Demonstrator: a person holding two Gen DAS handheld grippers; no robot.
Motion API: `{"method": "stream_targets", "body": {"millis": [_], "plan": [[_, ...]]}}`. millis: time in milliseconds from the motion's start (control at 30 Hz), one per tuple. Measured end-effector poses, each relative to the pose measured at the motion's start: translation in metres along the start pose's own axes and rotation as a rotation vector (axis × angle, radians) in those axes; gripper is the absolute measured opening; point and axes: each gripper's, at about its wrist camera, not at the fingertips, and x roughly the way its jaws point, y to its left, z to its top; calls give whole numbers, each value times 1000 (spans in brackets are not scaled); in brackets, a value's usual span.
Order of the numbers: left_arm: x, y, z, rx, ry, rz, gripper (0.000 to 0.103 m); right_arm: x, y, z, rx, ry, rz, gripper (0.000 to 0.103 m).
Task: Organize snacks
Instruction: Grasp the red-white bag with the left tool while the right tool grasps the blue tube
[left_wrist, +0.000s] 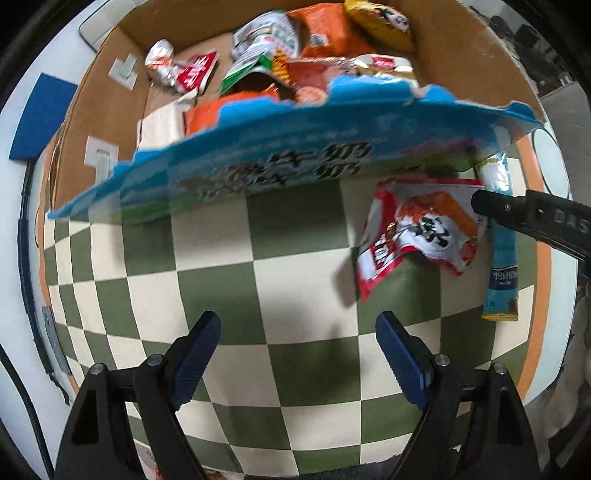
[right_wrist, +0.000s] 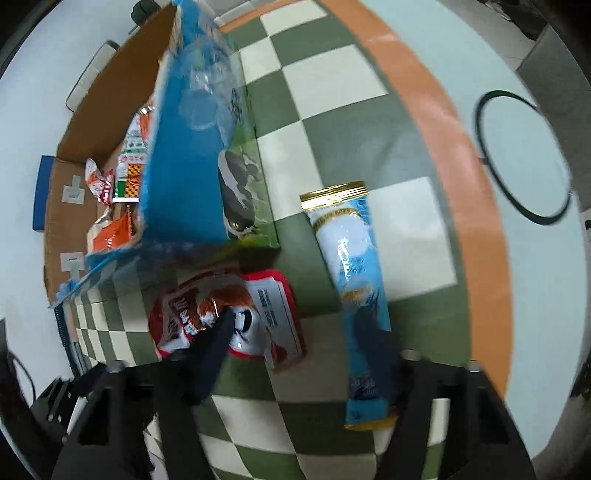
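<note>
On a green-and-cream checked mat (left_wrist: 295, 258), a cardboard box (left_wrist: 99, 85) already holds several snack packets. A big blue bag (left_wrist: 258, 162) leans at the box's near edge, half over the mat. Beside it lie a red packet (left_wrist: 417, 229) and a long pale-blue stick pack (right_wrist: 354, 280), both not yet boxed. The left gripper (left_wrist: 297, 354) hangs released over bare mat, holding nothing. The right gripper (right_wrist: 310, 354) is down at the red packet with one finger (right_wrist: 218, 339) across its crumpled top; whether it has actually clamped the foil cannot be told. Likely risks: the slick foil slipping from a shallow pinch, or a lift nudging the leaning bag off the box edge.
</note>
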Motion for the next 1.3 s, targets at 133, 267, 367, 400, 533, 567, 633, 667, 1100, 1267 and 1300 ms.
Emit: {"method": "stream_targets", "body": {"millis": [133,267,367,400,533,567,633,667,1100,1267,1300], "plan": [[8,9,-4,-45,33,-22,86,12,11,-4,-26,7,-1,26],[17,21,-9,-102,59,-39,86,14,17,-28,-16,23,27,24],[23,34,-11,-148,80,-68,86,20,22,-53,15,61,72,24],[25,38,-12,-168,89,-81,86,22,24,-61,22,79,93,24],[31,50,-13,-210,112,-116,86,42,39,-95,10,203,187,24],[33,54,-15,-219,119,-126,86,47,44,-103,0,251,216,24],[36,59,-17,-235,128,-139,86,52,49,-115,-6,312,255,25],[38,63,-20,-248,136,-147,86,51,49,-119,-9,328,263,27],[99,73,-30,-419,317,-281,86,-14,-16,-85,73,112,89,51],[112,61,-22,-382,348,-224,86,-28,-41,-71,97,75,44,51],[114,60,-22,-374,352,-210,87,-28,-44,-70,103,75,34,51]]}}
